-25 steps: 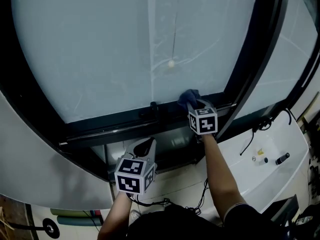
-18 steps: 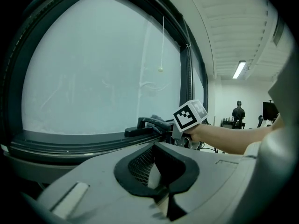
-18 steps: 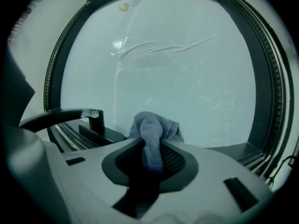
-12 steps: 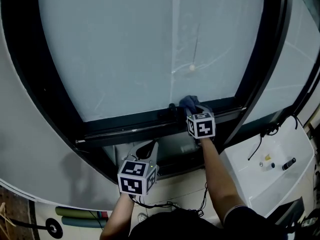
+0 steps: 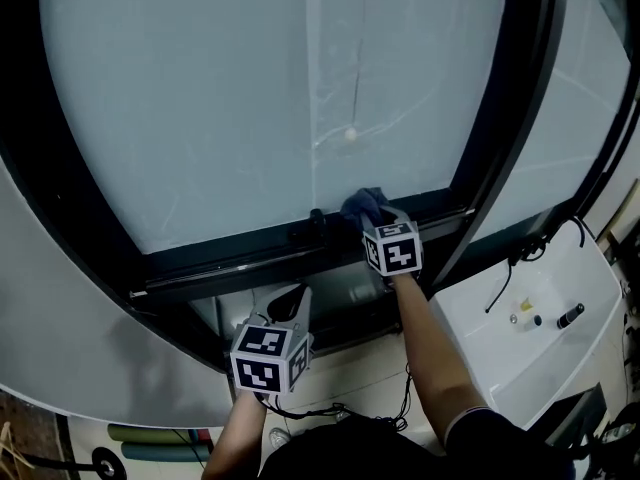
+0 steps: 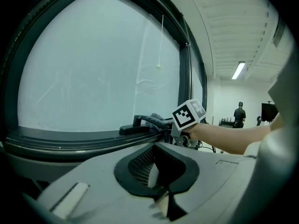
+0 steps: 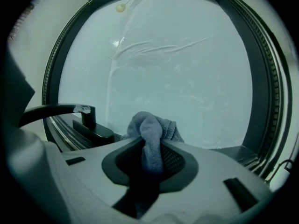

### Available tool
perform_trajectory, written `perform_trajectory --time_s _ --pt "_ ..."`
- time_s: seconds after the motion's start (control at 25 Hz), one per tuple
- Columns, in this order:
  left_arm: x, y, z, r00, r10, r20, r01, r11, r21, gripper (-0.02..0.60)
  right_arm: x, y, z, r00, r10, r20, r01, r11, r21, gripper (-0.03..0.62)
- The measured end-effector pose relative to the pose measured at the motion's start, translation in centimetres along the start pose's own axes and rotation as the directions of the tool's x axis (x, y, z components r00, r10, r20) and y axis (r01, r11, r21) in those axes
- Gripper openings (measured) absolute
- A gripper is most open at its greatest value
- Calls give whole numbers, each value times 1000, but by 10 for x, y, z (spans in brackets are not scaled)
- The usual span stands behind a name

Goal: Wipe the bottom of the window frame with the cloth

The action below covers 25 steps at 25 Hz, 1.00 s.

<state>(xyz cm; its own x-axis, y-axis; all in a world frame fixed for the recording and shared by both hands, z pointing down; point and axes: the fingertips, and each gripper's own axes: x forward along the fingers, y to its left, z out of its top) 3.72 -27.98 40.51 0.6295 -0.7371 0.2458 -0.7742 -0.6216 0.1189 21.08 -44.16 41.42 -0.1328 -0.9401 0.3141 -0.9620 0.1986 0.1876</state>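
A blue-grey cloth (image 5: 362, 205) is bunched against the window's black bottom frame (image 5: 230, 258), just right of the window handle (image 5: 316, 217). My right gripper (image 5: 375, 219) is shut on the cloth (image 7: 152, 129), which sticks up between its jaws, with the handle (image 7: 88, 120) to its left. My left gripper (image 5: 295, 296) hangs below the frame, apart from it, shut with nothing in it. In the left gripper view, that gripper (image 6: 156, 171) faces the bottom frame (image 6: 70, 141), and the cloth (image 6: 156, 119) and the right gripper's marker cube (image 6: 189, 115) show beyond.
A black upright mullion (image 5: 500, 118) rises right of the cloth. A blind cord's bead (image 5: 350, 134) hangs in front of the glass. A white ledge (image 5: 540, 308) at lower right carries cables and small items. A person (image 6: 239, 113) stands far off in the room.
My right gripper has slid the cloth left along the bottom frame, closer to the handle. The left gripper has stayed below the frame. The head view has shifted.
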Motion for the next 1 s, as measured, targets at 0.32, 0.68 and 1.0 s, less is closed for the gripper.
perform_trajectory --time_s 0.32,0.68,1.0 --pt "55 -44 -1 998 -67 -15 67 998 1 6 -3 -88 -17 997 -71 -10 71 997 16 95" --pt "102 -85 -7 993 -109 -44 109 994 6 6 -13 -197 -40 984 -176 -12 176 982 74 95" --pt "112 -91 -5 994 -103 -46 104 995 13 6 -15 -229 -45 978 -206 9 204 972 114 95"
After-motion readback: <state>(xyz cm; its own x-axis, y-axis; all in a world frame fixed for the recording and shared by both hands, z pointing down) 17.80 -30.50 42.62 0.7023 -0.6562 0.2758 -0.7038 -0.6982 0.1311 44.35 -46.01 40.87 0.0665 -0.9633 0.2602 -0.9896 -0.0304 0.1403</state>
